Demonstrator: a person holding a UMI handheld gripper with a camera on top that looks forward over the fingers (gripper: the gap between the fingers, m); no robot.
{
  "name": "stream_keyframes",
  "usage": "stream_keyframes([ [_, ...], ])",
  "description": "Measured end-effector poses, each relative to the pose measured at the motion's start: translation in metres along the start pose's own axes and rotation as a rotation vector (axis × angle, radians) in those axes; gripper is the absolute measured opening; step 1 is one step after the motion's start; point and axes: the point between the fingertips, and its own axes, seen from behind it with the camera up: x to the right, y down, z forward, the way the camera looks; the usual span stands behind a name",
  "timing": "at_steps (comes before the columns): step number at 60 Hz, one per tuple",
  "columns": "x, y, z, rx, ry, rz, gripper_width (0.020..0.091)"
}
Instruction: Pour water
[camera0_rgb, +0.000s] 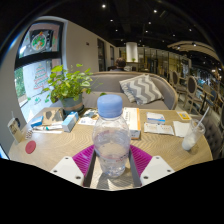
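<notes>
The hand-held gripper (111, 160) looks closed on the bottle (111, 138), both pink pads pressing its sides; the bottle stands upright between the fingers, above the counter (55, 145); the blue cap looks on; grip firmly, carry it to the cup (191, 135), tip slowly.

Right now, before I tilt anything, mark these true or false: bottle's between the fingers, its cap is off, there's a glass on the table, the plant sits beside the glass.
1. The water bottle stands between the gripper fingers. True.
2. Its cap is off. False: the blue cap is on.
3. A glass stands on the table. True.
4. The plant sits beside the glass. False: it is at the table's opposite side.
</notes>
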Motion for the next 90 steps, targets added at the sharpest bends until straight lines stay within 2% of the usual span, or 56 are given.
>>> stream_keyframes([
  [5, -0.002, -0.001, 0.0, 0.015, -0.006, -0.011, 0.0543],
  [10, -0.003, -0.001, -0.001, 0.026, -0.007, -0.005, 0.0453],
  [14, -0.002, -0.001, -0.002, 0.033, 0.002, 0.001, 0.0407],
  [16, -0.001, -0.001, -0.002, 0.035, 0.007, -0.003, 0.0407],
  [21, -0.004, -0.002, -0.003, 0.039, 0.011, -0.011, 0.0355],
  [37, -0.021, -0.029, -0.012, 0.064, 0.04, -0.057, 0.0355],
  [48, -0.048, -0.076, -0.03, 0.109, 0.111, -0.166, 0.0356],
  [56, -0.08, -0.121, -0.051, 0.145, 0.231, -0.315, 0.0356],
  [67, -0.154, -0.191, -0.081, 0.205, 0.39, -0.626, 0.0355],
  [76, -0.243, -0.227, -0.092, 0.233, 0.482, -0.917, 0.0355],
  [83, -0.321, -0.239, -0.083, 0.271, 0.524, -1.162, 0.0354],
  [90, -0.393, -0.228, -0.067, 0.273, 0.524, -1.402, 0.0352],
])
